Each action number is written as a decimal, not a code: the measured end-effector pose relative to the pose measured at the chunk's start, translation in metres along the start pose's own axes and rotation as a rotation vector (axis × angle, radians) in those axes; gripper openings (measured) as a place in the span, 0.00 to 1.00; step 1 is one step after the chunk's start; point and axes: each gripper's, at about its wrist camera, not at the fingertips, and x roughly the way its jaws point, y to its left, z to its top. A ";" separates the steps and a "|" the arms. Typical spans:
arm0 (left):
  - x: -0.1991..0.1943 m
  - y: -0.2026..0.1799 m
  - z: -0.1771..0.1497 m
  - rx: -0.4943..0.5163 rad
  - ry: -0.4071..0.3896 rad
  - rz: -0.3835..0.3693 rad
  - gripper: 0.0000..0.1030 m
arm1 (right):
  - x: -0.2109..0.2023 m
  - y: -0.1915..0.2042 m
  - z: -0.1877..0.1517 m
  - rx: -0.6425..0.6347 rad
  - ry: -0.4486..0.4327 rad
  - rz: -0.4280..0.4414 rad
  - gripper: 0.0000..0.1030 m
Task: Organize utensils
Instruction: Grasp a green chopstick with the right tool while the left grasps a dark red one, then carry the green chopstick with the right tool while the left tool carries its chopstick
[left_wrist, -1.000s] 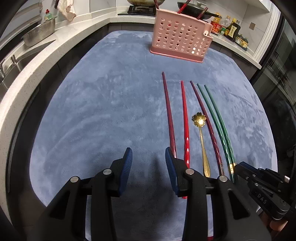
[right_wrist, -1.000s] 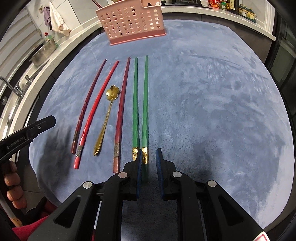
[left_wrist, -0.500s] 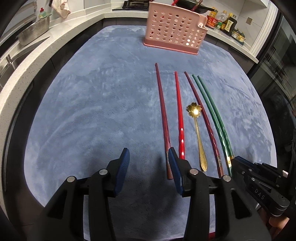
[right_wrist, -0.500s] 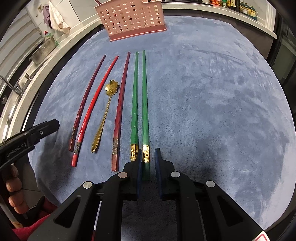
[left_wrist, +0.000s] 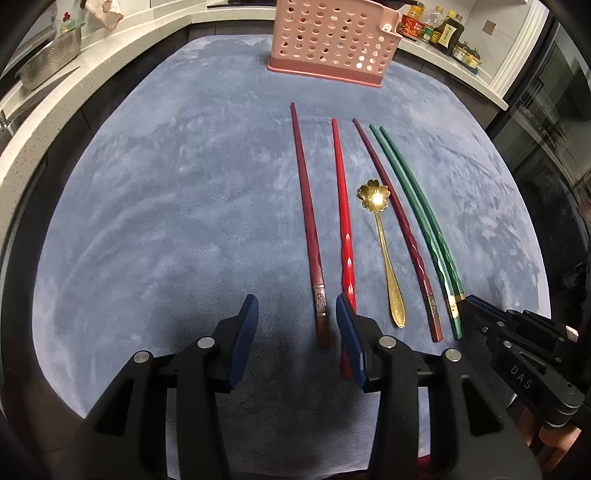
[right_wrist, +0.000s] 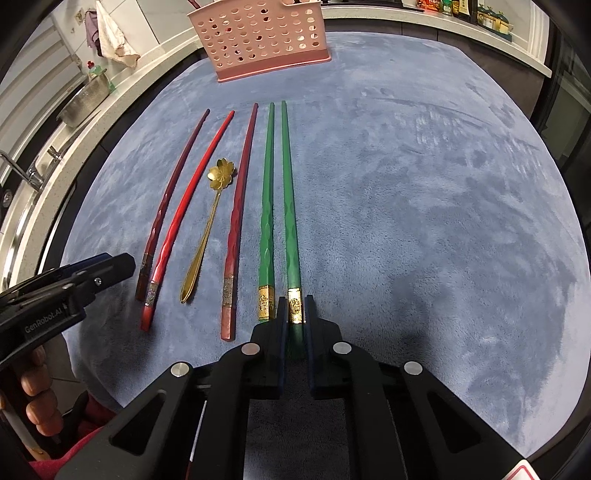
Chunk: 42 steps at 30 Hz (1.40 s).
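Right gripper (right_wrist: 294, 314): we clamp the near end of the outer green chopstick (right_wrist: 290, 206). Left gripper (left_wrist: 297, 325): jaws apart, empty, dark red chopstick (left_wrist: 308, 221) between them. Six utensils lie ahead on the mat; pink holder (right_wrist: 264, 40) beyond already holds some.

Left wrist view: "DAS" in pale letters on the black body of the right gripper (left_wrist: 466, 300).
Right wrist view: "GenRobot.AI" in pale letters on the black body of the left gripper (right_wrist: 125, 264).
Bottle labels on the counter: too small to read.
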 end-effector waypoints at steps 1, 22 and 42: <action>0.001 0.000 0.000 -0.001 0.003 0.000 0.40 | 0.000 0.000 0.000 0.001 0.000 0.000 0.07; 0.016 0.003 -0.003 -0.011 0.037 0.013 0.22 | 0.001 0.001 -0.001 0.001 0.004 -0.003 0.07; -0.005 0.000 0.002 0.004 -0.021 0.001 0.07 | -0.010 0.002 0.004 -0.008 -0.021 -0.012 0.07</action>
